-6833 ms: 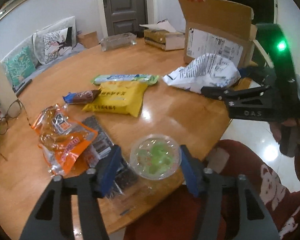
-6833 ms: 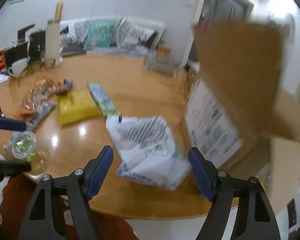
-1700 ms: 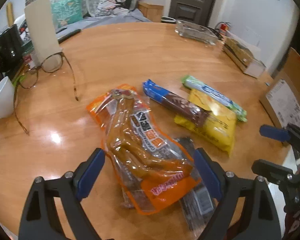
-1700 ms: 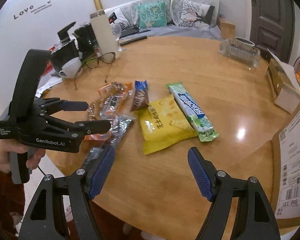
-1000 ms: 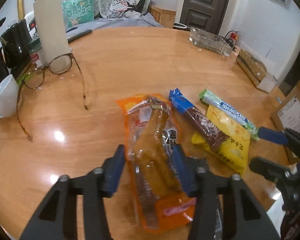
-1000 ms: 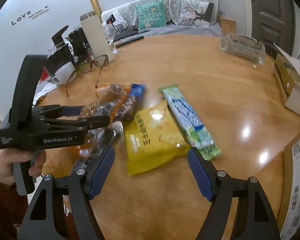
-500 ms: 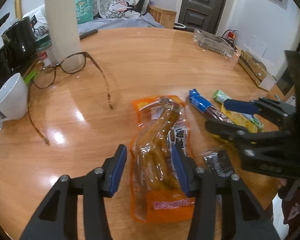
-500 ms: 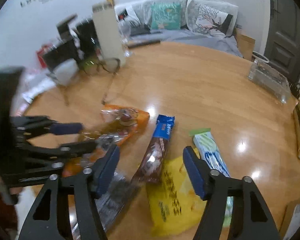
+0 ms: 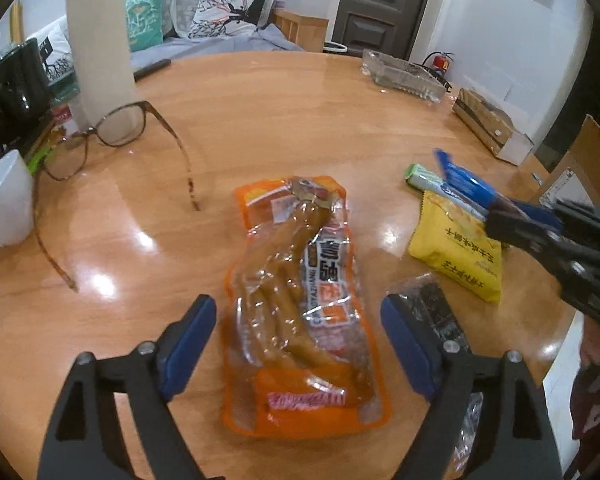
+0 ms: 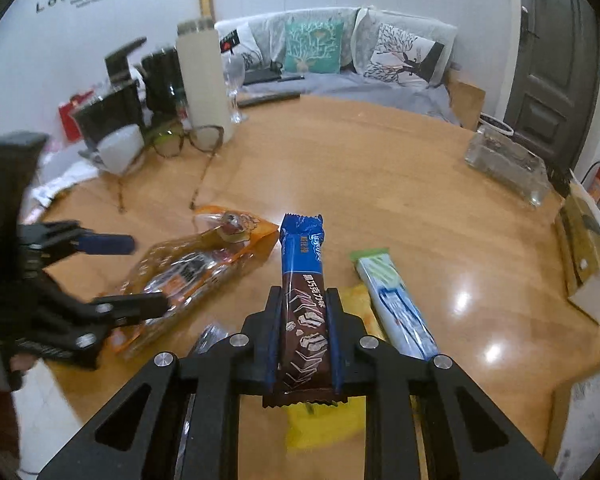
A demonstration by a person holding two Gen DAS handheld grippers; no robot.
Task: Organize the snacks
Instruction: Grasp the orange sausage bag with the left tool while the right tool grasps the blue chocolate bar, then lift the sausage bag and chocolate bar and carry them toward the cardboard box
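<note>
The chocolate bar (image 10: 303,312) sits clamped between the blue pads of your right gripper (image 10: 303,334), its jaws having just closed on it; its blue end sticks out forward, clear of the round wooden table (image 10: 400,184). Your left gripper (image 9: 298,342) has just spread its jaws and now straddles the orange snack pouch (image 9: 300,300) lying flat on the table, pads apart from it. Just beside lie the yellow cracker packet (image 9: 456,248) and the green-and-white wafer pack (image 10: 394,304).
</note>
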